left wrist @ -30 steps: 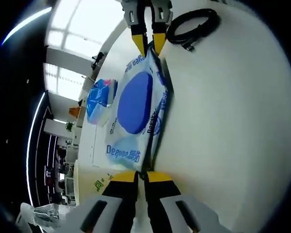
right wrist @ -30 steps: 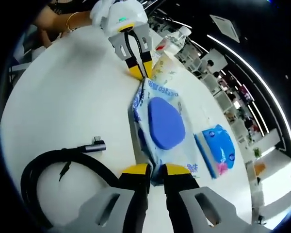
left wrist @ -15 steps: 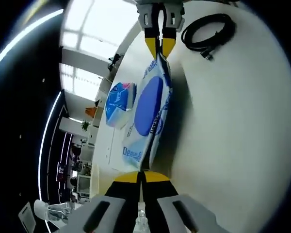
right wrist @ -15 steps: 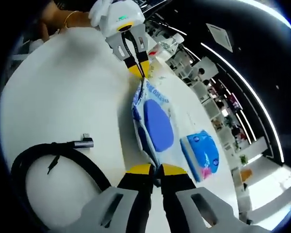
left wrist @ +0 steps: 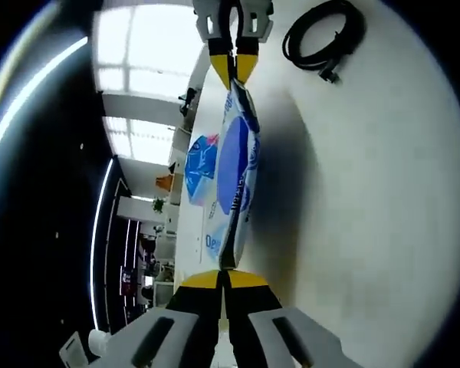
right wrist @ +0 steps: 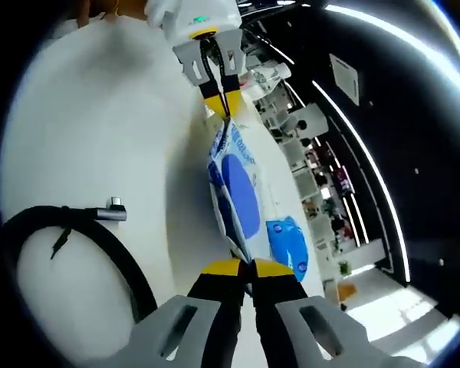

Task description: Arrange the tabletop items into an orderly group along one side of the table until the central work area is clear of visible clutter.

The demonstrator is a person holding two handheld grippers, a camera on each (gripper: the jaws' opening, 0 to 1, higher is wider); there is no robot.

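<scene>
Wet-wipes pack (left wrist: 234, 180) held off the white tabletop (left wrist: 368, 192), stretched between both tools: left hand-held gripper (left wrist: 223, 277) clamped on one end seam, right hand-held gripper (right wrist: 240, 266) clamped on the opposite end. Shadow falls on the tabletop beneath the pack. Coiled black cable (left wrist: 322, 34) lies apart near the right hand-held gripper; small blue tissue packet (right wrist: 289, 245) rests beyond the pack
</scene>
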